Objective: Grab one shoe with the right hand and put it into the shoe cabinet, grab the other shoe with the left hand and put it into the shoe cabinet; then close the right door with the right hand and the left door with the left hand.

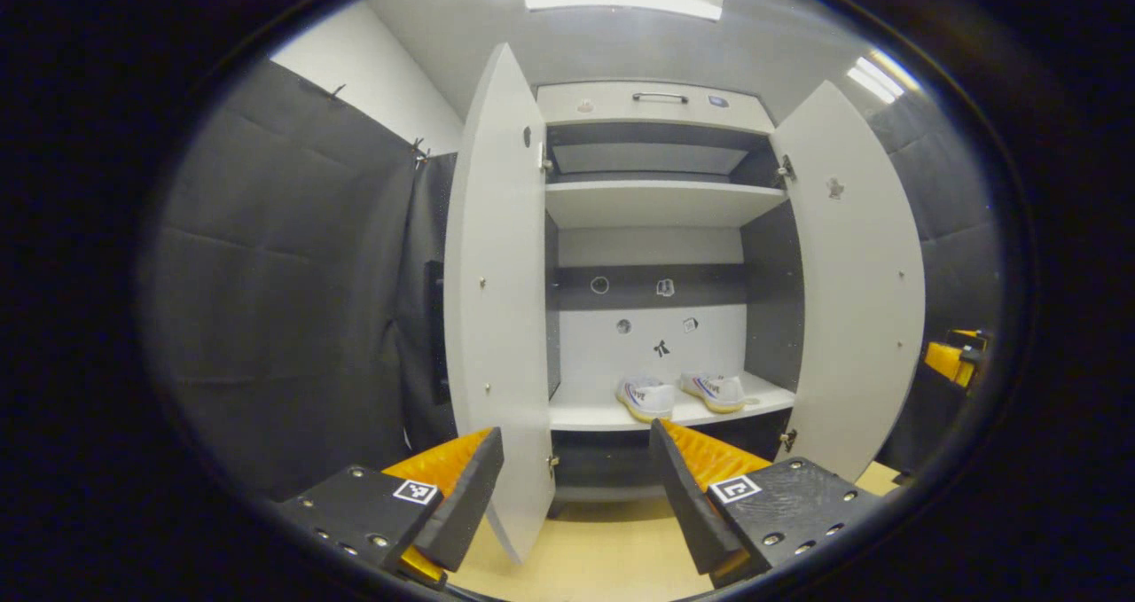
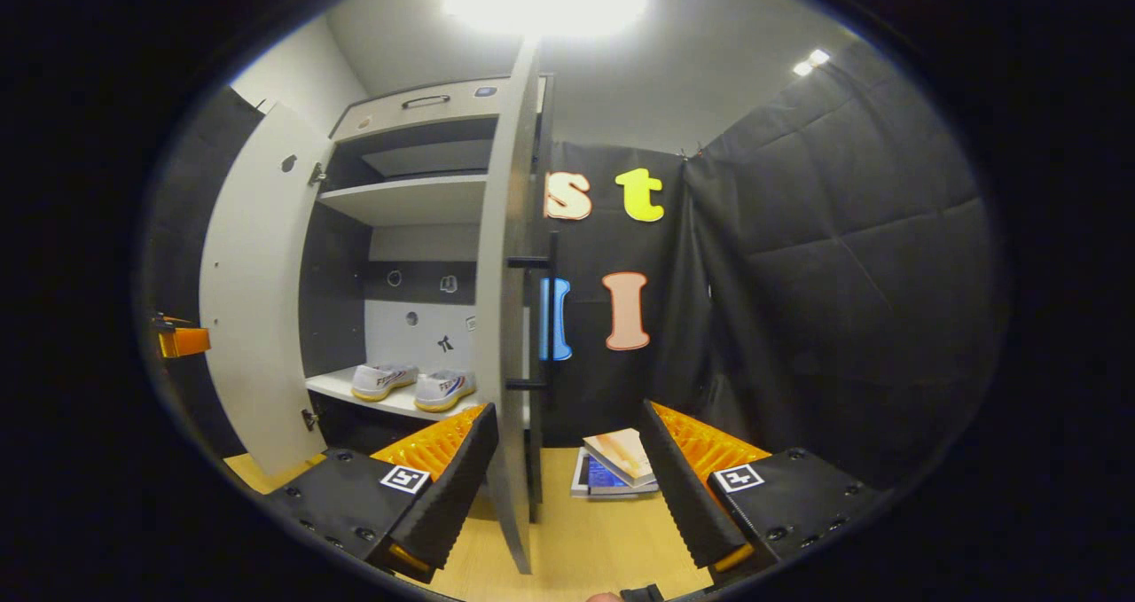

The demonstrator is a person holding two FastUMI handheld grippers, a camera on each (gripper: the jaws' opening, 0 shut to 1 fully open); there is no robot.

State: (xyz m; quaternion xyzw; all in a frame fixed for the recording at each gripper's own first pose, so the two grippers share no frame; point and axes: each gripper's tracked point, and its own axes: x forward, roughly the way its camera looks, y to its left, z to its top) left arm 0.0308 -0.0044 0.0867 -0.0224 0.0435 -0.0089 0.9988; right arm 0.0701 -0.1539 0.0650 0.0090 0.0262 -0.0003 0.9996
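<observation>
Both white sneakers [image 1: 678, 394] already sit on the shoe cabinet's lower shelf [image 1: 585, 411], so with the right claw [image 2: 563, 487] spread around the right door's [image 2: 505, 318] edge and the left claw [image 1: 576, 496] spread by the left door [image 1: 497, 301], I'd worry about a door slipping or slamming.

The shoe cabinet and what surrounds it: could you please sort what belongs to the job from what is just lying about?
Belongs to the job:
- shoe cabinet
- two shoes, on its lower shelf
- left door, open
- right door, open
- left claw
- right claw

Just lying about:
- books on the floor
</observation>
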